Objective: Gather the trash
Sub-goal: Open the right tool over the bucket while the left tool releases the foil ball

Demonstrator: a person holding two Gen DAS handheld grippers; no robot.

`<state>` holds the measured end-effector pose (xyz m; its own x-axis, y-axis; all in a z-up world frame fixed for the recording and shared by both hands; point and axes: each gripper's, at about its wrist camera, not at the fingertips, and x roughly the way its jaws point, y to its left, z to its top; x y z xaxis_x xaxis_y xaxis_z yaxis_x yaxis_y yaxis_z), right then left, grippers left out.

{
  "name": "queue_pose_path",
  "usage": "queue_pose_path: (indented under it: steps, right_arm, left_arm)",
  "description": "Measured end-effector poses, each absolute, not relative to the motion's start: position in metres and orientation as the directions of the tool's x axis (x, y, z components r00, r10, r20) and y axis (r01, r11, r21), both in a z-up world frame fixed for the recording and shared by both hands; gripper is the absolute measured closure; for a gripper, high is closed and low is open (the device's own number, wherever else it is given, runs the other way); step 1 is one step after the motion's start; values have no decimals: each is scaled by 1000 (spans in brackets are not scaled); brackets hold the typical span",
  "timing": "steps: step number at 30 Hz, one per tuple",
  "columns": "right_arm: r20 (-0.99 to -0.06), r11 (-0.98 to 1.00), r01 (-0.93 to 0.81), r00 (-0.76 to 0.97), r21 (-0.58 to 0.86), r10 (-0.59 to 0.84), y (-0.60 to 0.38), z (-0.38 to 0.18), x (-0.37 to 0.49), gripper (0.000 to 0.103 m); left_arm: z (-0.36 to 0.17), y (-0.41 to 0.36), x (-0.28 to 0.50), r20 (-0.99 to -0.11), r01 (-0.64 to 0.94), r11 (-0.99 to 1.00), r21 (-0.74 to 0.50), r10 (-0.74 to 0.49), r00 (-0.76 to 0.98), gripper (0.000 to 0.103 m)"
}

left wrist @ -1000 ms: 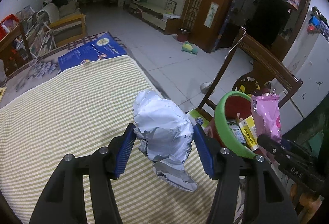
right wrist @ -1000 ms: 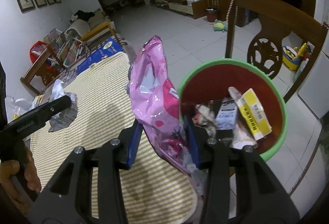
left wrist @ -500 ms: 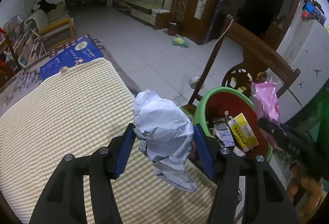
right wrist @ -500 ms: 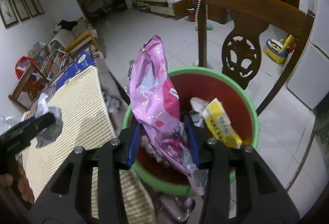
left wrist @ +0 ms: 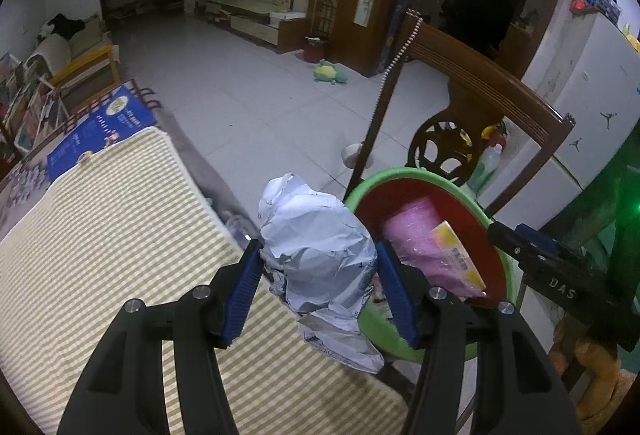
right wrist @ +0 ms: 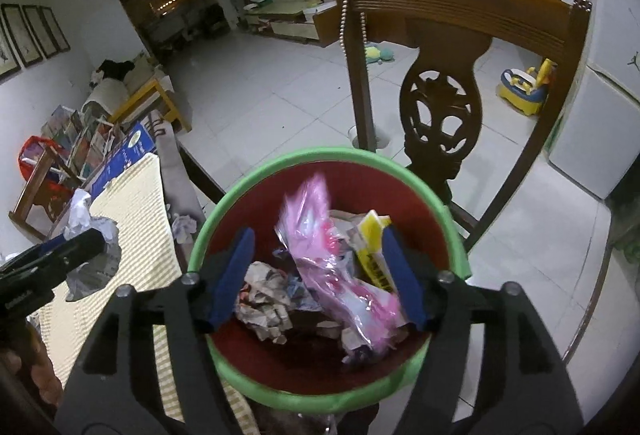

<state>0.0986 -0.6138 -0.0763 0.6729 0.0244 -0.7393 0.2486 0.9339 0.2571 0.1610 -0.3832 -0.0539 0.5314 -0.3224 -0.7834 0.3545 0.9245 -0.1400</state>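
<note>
left fingers point(left wrist: 244, 287) pinch crumpled paper point(left wrist: 316, 255), hiding bin point(left wrist: 460, 195) rim.

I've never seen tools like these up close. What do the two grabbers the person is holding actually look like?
Both look alike: the left gripper and right gripper are matte black plastic forks. Their jaws are lined with ribbed blue pads, and silver screw heads dot the arms. Seen side-on, the right gripper carries white "DAS" lettering. No cables show.

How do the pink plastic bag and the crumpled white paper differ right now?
The pink plastic bag lies loose inside the green-rimmed bin, beneath the open right gripper. The crumpled white paper is clamped in the left gripper, outside the bin near the rim. Both are crumpled trash.
</note>
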Motion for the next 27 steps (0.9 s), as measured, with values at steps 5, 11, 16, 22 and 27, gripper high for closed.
queue_pose_path:
  steps: [5,11,16,22,27]
  right_arm:
    - [-729,917,286,685,276,6,-632,-73,88,32]
    - [-735,913,312,678,264,-19,-644,-76,75,26]
    - [-731,900,344,681,268,-43,-653,-74,60,25]
    - [-724,888,373,687,270,-68,-657,-71,41,23]
    - [-718,884,383,691,269,-81,-655,-66,28,23]
  left_arm:
    - [-58,-406,163,-789,393,910,-136,-339,513,47]
    - [-59,-434,165,-786,446,886,-126,-364,500,47]
    - [-56,-459,170,-776,486,865,-125,-391,495,47]
    - [-49,-485,172,-758,554,825,-117,-434,487,44]
    - [-55,-499,173,-771,577,810,-109,-434,465,35]
